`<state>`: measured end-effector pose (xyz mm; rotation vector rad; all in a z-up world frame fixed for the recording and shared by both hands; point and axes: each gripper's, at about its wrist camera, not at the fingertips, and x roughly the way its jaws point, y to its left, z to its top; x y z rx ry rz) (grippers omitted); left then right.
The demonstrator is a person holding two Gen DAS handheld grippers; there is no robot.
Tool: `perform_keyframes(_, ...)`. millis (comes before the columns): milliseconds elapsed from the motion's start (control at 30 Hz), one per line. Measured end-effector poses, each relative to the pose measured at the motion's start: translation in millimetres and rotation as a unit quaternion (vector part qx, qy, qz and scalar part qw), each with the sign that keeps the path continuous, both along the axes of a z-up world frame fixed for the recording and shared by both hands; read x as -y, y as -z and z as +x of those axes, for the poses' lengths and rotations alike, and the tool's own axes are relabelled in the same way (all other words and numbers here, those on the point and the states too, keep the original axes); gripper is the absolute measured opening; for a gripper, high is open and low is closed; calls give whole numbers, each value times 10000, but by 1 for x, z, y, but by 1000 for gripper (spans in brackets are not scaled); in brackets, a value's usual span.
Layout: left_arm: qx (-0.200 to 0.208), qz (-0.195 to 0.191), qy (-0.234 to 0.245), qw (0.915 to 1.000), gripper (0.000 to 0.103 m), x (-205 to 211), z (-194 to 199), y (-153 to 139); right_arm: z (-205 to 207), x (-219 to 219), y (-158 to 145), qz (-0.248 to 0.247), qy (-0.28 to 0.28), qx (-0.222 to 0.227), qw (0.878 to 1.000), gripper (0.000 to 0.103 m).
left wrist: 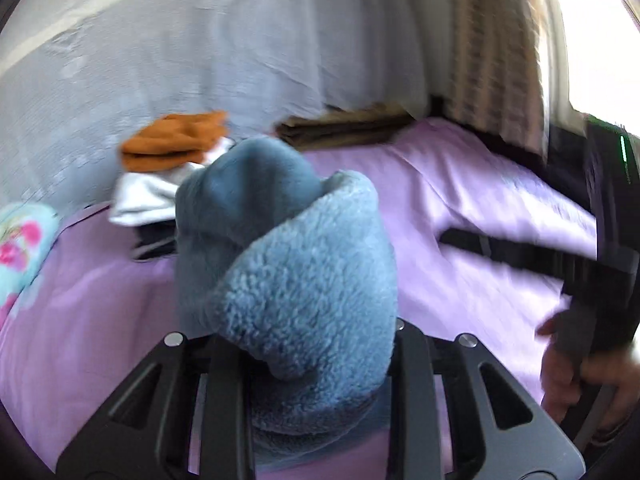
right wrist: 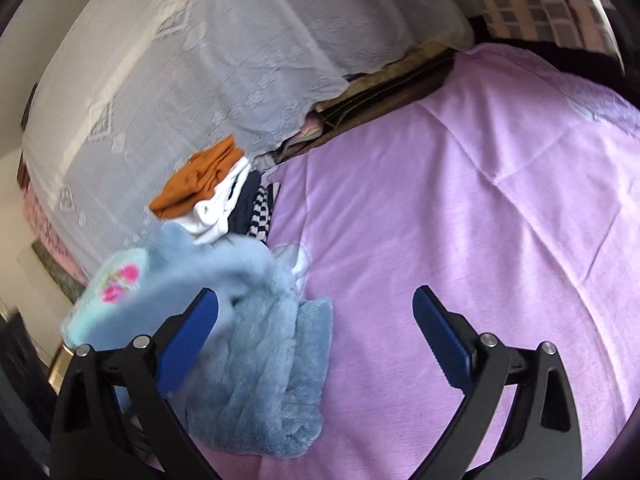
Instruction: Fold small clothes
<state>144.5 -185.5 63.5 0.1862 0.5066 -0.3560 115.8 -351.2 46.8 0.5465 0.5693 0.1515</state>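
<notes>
A fluffy blue fleece garment point(left wrist: 288, 272) is bunched up between the fingers of my left gripper point(left wrist: 312, 344), which is shut on it above the purple bedspread point(left wrist: 460, 208). The same garment shows in the right wrist view point(right wrist: 264, 364), lying at the left. My right gripper point(right wrist: 316, 308) is open and empty over the bedspread point(right wrist: 460, 208), its left finger beside the fleece. In the left wrist view the right gripper point(left wrist: 472, 244) and the hand holding it show at the right.
A stack of folded clothes with an orange piece on top point(left wrist: 176, 142) point(right wrist: 200, 182) lies by a white lace cover point(right wrist: 180, 60). A light blue flowered item point(left wrist: 20, 248) point(right wrist: 116, 284) sits at the left. Brown folded fabric point(left wrist: 340, 124) lies at the back.
</notes>
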Motion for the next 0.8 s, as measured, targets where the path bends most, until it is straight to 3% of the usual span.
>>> perform_keyframes(167, -239, 343, -10, 9991, 26, 27, 6, 41, 6, 5, 5, 319, -121, -111, 9994, 98)
perform_keyframes(233, -136, 468, -11, 9988, 26, 31, 3, 42, 4, 3, 5, 298, -176, -114, 9993, 98)
perform_keyframes(367, -204, 300, -21, 9993, 26, 27, 6, 39, 6, -3, 8, 514, -447, -144, 9976, 98)
perform_keyframes(467, -126, 355, -15, 9993, 26, 29, 2, 41, 24, -13, 15, 1131, -932, -327, 9887, 97)
perform_keyframes(567, -92, 357, -18, 9993, 26, 28, 1, 41, 54, -35, 17, 1179, -1433, -641, 9805, 89)
perform_keyframes(667, -106, 296, -21, 9995, 26, 25, 1, 41, 82, -52, 15, 1027, -1827, -721, 9751, 72)
perform_keyframes(700, -103, 282, -24, 9995, 26, 24, 0, 41, 89, -55, 17, 1057, -1971, -749, 9718, 42)
perform_keyframes(733, -97, 283, -23, 9995, 26, 24, 0, 41, 93, -57, 16, 1057, -2049, -722, 9704, 31)
perform_keyframes(800, -44, 326, -57, 9994, 26, 24, 0, 40, 93, -60, 5, 1015, -2278, -327, 9678, 27)
